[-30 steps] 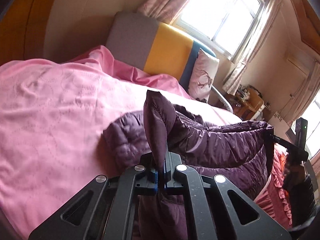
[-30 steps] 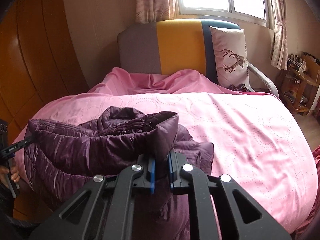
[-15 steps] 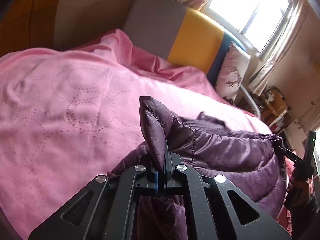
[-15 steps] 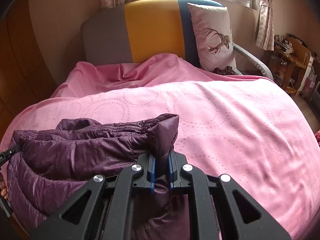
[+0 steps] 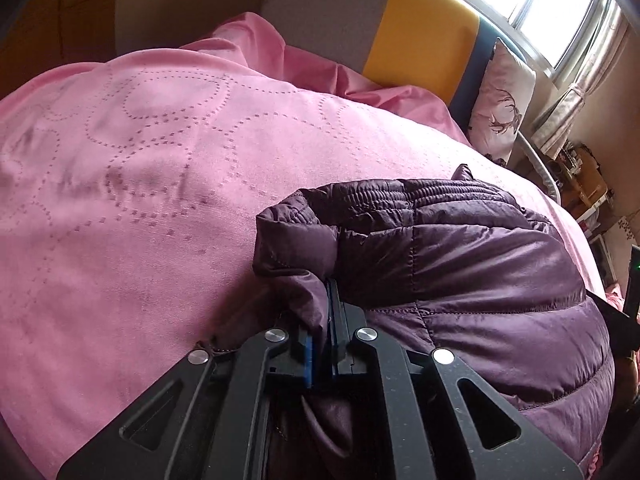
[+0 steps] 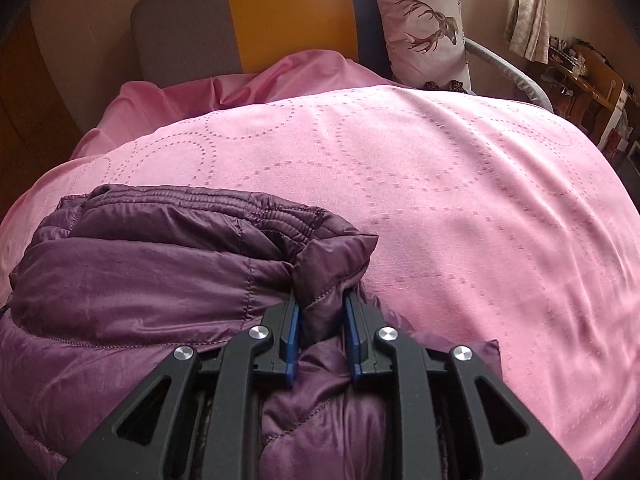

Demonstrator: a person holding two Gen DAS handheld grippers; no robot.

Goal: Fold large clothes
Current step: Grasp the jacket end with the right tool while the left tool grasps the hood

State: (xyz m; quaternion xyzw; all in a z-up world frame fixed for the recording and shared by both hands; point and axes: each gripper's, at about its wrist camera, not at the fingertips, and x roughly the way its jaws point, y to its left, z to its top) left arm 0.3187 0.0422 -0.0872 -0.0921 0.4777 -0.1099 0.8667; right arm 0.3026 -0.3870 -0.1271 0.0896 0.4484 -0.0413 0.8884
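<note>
1. The purple coat (image 5: 460, 264) lies on the pink bed (image 5: 140, 168), at the near end, far from the headboard (image 5: 420, 32).
2. It looks puffy, soft and light. Its shiny cloth will likely slip. It will flop and puff back up when let go.
3. The best places to grab look like the stitched edges and corners, where the cloth is thin.
4. The left gripper (image 5: 320, 340) is at the coat's left corner. Its jaws are starting to open, just a crack. A thin fold of coat is still pinched between them.
5. The right gripper (image 6: 322, 338) is at the coat's right corner. Its jaws are opening wider. A fold of coat sits between the pads (image 6: 294, 336), loose on the right side.
</note>
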